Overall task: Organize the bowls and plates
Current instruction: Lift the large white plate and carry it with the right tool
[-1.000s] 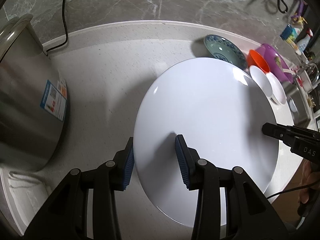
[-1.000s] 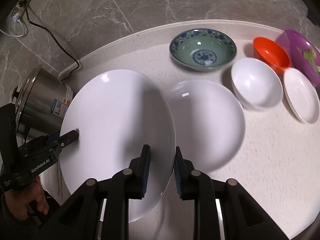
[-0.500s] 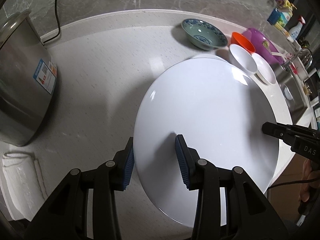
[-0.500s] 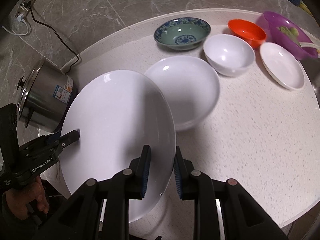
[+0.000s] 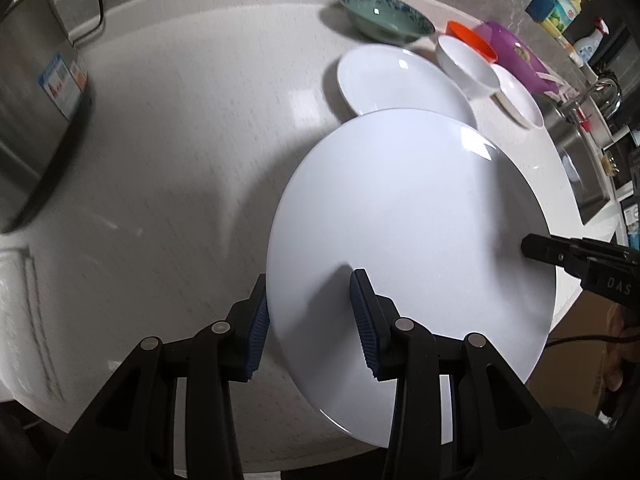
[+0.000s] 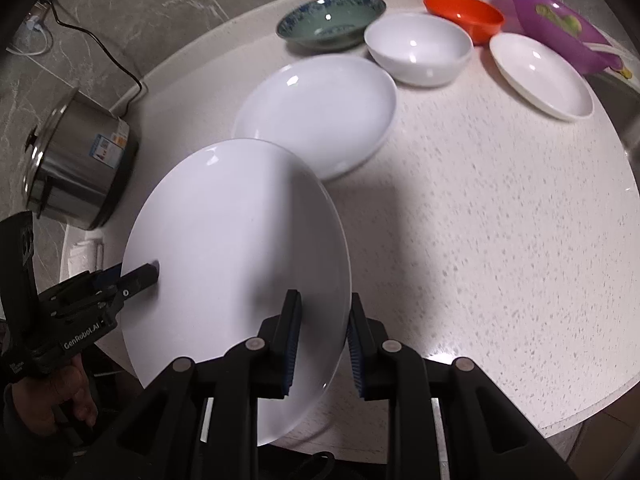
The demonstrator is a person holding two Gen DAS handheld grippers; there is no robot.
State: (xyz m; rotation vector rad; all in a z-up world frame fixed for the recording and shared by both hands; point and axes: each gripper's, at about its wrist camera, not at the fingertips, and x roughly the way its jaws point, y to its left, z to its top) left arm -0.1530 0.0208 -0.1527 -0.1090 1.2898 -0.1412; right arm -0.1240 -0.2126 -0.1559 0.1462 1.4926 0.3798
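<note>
Both grippers hold one large white plate (image 5: 412,240) above the counter's near edge. My left gripper (image 5: 310,320) is shut on its left rim. My right gripper (image 6: 322,344) is shut on its right rim; the plate (image 6: 236,248) fills the lower left of the right wrist view. A second white plate (image 6: 320,112) lies flat on the counter beyond it, also seen in the left wrist view (image 5: 396,80). Behind stand a green-blue bowl (image 6: 332,20), a white bowl (image 6: 418,50), an orange bowl (image 6: 464,14) and a small white dish (image 6: 540,76).
A steel pot (image 6: 76,164) with a cord stands at the counter's left. A purple colander (image 6: 556,28) sits at the far right, near a sink (image 5: 580,140). A folded white cloth (image 5: 20,320) lies at the left front edge.
Both grippers have carried the large plate back and up from the counter. The second white plate, hidden under it a second ago, now shows in full.
</note>
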